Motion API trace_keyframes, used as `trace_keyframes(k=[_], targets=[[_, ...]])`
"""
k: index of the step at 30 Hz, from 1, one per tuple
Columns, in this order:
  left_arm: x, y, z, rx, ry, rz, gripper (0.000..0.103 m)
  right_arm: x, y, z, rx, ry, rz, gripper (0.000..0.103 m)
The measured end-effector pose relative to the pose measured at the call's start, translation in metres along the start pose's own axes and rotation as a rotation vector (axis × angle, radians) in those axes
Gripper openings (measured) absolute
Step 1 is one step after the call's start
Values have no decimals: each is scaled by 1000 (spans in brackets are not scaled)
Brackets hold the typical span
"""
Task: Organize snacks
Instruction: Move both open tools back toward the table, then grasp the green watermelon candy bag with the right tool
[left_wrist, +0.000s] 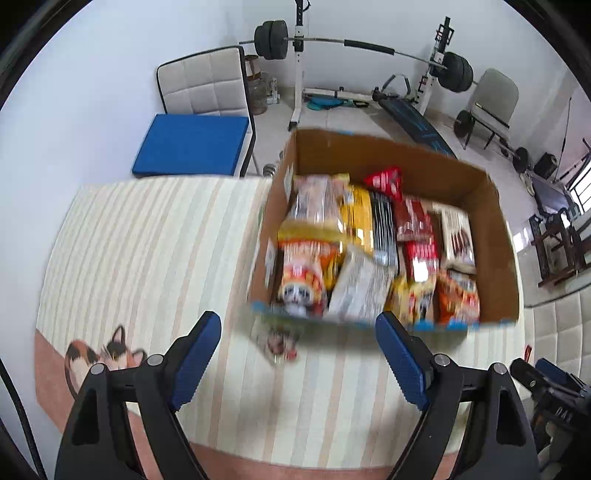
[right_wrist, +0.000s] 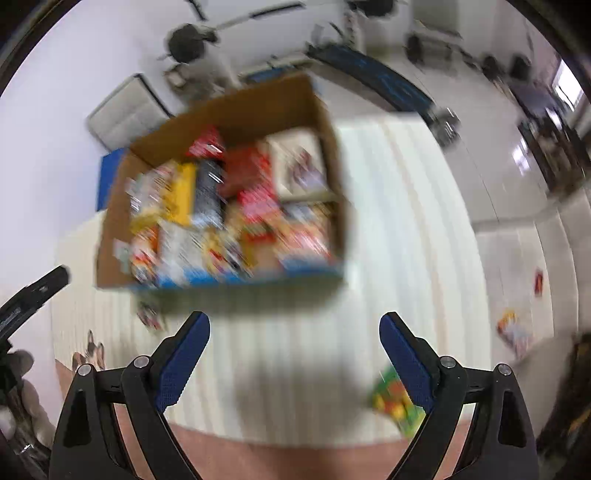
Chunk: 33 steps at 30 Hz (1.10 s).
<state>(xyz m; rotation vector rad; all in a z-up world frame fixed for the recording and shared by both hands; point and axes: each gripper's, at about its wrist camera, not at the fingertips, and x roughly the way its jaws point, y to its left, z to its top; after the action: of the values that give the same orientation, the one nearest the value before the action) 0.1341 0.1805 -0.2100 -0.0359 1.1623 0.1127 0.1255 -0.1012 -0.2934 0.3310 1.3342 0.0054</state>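
- Snack packets (left_wrist: 362, 243) fill an open cardboard box (left_wrist: 495, 236), packed side by side in red, yellow, orange, white and black wrappers.
- That box stands on a desk covered by a cream striped cloth (left_wrist: 147, 240), towards the far edge.
- One small packet (left_wrist: 275, 341) lies on the cloth just in front of the box's near wall.
- Left gripper (left_wrist: 297, 325) hovers over the cloth near the box; its blue-padded jaws are spread wide and hold nothing.
- Right gripper (right_wrist: 294, 325) hovers before the box too, jaws likewise spread wide and empty; this view is heavily blurred.
- A green and yellow packet (right_wrist: 393, 400) lies on the cloth beside the right gripper's right finger.
- Two more packets (right_wrist: 513, 332) lie further right, too blurred to place exactly.
- A cat picture (left_wrist: 99, 354) decorates the cloth's near left corner.
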Motion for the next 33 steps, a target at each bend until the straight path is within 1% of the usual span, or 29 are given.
trace_keyframes(k=[1,5,7,9,12,17,19,20,21,23,25,28,33], targets=[[1,-2,-10,1,10,7,86,5,-17,-10,37,27,-12,95],[15,-6,-44,3,63,3,86,25,-65,-35,139,114,-61,95],[25,-9,-61,1,105,-11,86,37,-83,-45,190,148,-72,95],[36,-13,-75,3,146,-17,86,52,-103,-57,268,196,-85,95],[47,-16,-89,-9,188,-23,86,74,-120,-70,342,244,-79,95],[58,-13,-98,-23,229,-14,86,110,-130,-80,410,295,-79,95],[62,-9,-98,-28,239,-8,86,115,-128,-80,417,300,-91,91],[64,-7,-98,-32,243,-5,86,115,-124,-78,402,285,-110,87],[65,-4,-98,-38,245,0,86,114,-120,-76,386,271,-112,86],[68,2,-97,-50,251,5,86,113,-111,-73,369,249,-103,79],[73,8,-94,-61,258,7,86,112,-97,-69,313,241,-117,77],[81,21,-89,-91,266,8,86,116,-72,-68,243,241,-110,75],[100,43,-74,-149,282,-1,86,124,-24,-65,137,237,-95,74]])
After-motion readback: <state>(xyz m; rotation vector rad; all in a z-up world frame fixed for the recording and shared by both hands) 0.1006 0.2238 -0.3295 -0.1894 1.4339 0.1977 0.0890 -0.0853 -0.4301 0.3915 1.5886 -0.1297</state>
